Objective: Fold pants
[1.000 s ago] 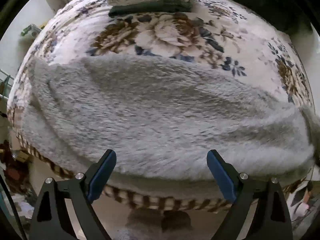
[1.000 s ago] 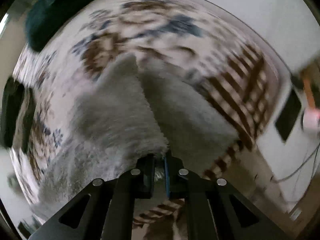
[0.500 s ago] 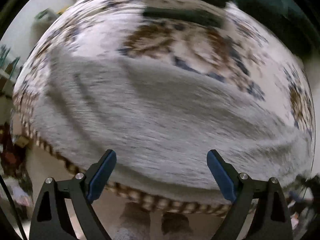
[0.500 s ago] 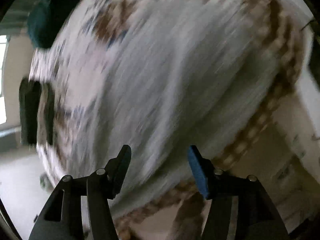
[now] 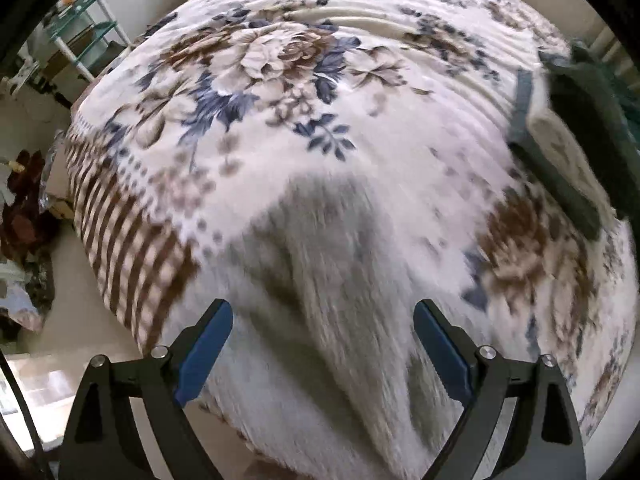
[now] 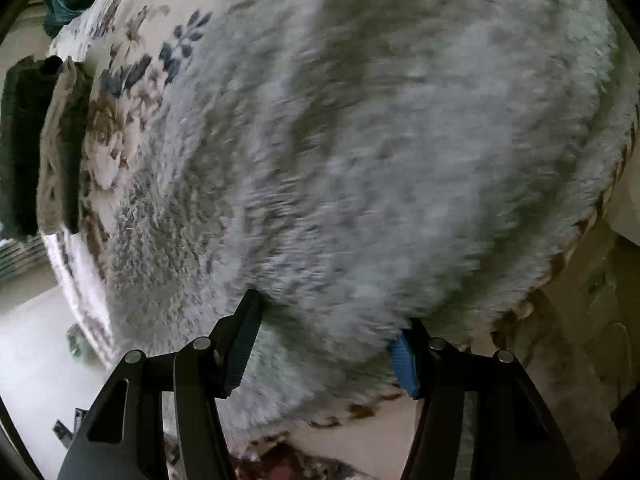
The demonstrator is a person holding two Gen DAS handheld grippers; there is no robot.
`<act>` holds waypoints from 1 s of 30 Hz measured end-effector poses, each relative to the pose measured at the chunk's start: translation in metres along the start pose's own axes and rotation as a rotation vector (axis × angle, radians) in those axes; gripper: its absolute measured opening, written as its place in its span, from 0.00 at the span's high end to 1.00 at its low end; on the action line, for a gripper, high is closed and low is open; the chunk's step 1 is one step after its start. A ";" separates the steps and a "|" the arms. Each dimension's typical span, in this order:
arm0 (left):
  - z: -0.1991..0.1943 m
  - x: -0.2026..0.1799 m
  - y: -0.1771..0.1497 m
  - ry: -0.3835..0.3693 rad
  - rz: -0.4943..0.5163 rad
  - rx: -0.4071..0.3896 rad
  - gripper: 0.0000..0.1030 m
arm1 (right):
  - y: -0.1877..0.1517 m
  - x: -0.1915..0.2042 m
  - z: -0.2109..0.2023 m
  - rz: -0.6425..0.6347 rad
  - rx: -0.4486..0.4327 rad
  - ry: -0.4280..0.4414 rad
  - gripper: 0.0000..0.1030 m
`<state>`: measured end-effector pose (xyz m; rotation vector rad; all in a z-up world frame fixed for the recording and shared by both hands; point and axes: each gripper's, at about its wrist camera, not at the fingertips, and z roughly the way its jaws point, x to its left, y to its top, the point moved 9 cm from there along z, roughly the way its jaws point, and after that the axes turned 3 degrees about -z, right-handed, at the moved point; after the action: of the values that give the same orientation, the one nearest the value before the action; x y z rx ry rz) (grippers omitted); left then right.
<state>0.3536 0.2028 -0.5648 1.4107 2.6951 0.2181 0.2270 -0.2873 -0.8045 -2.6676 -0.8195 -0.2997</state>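
Now | your left gripper (image 5: 323, 344) and right gripper (image 6: 326, 340) both gape wide, holding nothing | fluffy grey pants (image 6: 360, 152) lie flat on the floral blanket (image 5: 280, 80) near its edge | pinch both layers at one end before lifting.

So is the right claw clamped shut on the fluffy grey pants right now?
No, the right claw is spread wide open, its two blue-padded fingers standing apart around the fluffy grey pants.
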 end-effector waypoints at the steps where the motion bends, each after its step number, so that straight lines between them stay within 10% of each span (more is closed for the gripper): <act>1: 0.007 -0.002 0.006 0.006 0.013 0.016 0.10 | 0.000 0.005 0.001 -0.006 -0.012 -0.017 0.40; 5: 0.044 -0.014 0.027 0.008 0.072 0.074 0.10 | 0.005 0.025 0.004 -0.034 -0.072 -0.088 0.51; 8: 0.058 -0.016 0.037 -0.024 0.094 0.053 0.82 | 0.001 0.035 0.005 -0.067 -0.108 -0.142 0.75; 10: 0.052 -0.013 0.038 -0.074 0.095 0.019 0.85 | -0.003 0.042 0.001 -0.090 -0.140 -0.146 0.80; 19: -0.048 0.080 0.006 -0.238 -0.079 -0.141 0.87 | -0.030 0.069 -0.034 -0.229 -0.210 -0.129 0.86; 26: 0.044 0.144 -0.060 -0.129 -0.174 0.052 0.75 | -0.032 0.015 -0.027 -0.284 -0.096 -0.181 0.84; 30: 0.047 0.148 -0.075 -0.190 -0.246 0.092 0.55 | -0.032 0.002 -0.010 -0.233 0.008 -0.106 0.60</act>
<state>0.2154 0.2861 -0.6263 1.0446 2.7134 -0.0559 0.2090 -0.2657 -0.7866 -2.6003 -1.1654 -0.2111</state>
